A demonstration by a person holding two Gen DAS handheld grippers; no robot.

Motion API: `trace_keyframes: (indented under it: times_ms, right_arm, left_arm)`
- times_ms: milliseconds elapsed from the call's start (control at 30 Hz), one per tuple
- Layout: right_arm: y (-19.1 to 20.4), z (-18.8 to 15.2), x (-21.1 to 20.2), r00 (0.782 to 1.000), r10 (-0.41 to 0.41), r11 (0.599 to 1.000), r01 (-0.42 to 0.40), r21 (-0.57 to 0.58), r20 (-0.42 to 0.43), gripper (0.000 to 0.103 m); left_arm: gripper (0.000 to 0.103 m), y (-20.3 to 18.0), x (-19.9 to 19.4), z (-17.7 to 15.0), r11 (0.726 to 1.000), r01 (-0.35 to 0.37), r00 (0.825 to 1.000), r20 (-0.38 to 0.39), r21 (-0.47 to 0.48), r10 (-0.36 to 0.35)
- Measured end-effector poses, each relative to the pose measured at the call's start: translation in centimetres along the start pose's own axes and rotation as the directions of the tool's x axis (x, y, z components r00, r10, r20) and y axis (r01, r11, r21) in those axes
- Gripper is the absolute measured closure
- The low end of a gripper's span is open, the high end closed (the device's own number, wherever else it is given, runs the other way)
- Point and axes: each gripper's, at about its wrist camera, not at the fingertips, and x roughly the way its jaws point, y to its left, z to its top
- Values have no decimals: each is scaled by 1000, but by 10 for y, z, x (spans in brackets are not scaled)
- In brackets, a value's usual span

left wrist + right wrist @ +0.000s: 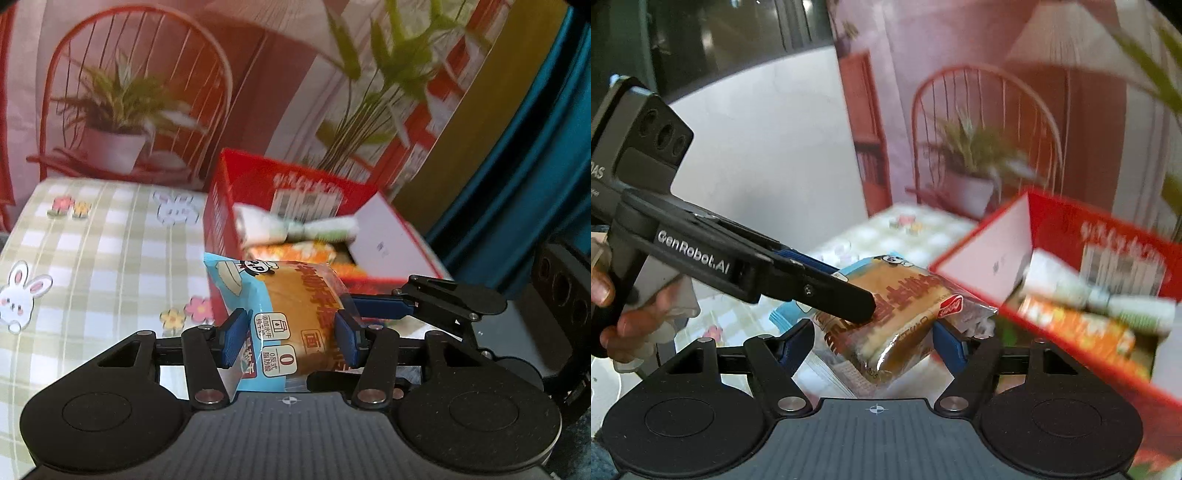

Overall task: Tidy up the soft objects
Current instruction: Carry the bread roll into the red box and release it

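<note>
A wrapped bread bun in a blue and clear packet [291, 314] is clamped between the blue pads of my left gripper [290, 339], held above the table beside the red cardboard box [221, 206]. In the right wrist view the same bun [894, 314] lies between the open fingers of my right gripper [873, 343]; the pads stand apart from it. The left gripper [846, 299] reaches in from the left there and grips the bun. The red box [1071, 229] is to the right, holding several soft packets [1089, 299].
A green checked tablecloth with rabbit and flower prints [92, 240] covers the table. A printed backdrop of a red chair and plants [129, 92] stands behind. A teal curtain [546, 147] hangs at the right. The person's hand [624, 325] holds the left gripper's handle.
</note>
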Motion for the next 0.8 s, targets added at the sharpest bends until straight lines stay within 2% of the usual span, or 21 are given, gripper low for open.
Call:
trace_keyframes:
  times_ms: [267,500,800]
  right_arm:
    - [-20,18,-24,995,-27,997,34,-66,101,36]
    - [-57,27,-25,986,-84,993,95,-69,144,36]
    - [-102,27,7,982,-150,986,156,-50,113,36]
  left_arm:
    - [49,-28,13,30,1000,-17,999,42,22,16]
    - [49,-43,54,62,996,-48,998,50,71,44]
    - [49,-39,108,76,990,-113,994,11,82,112]
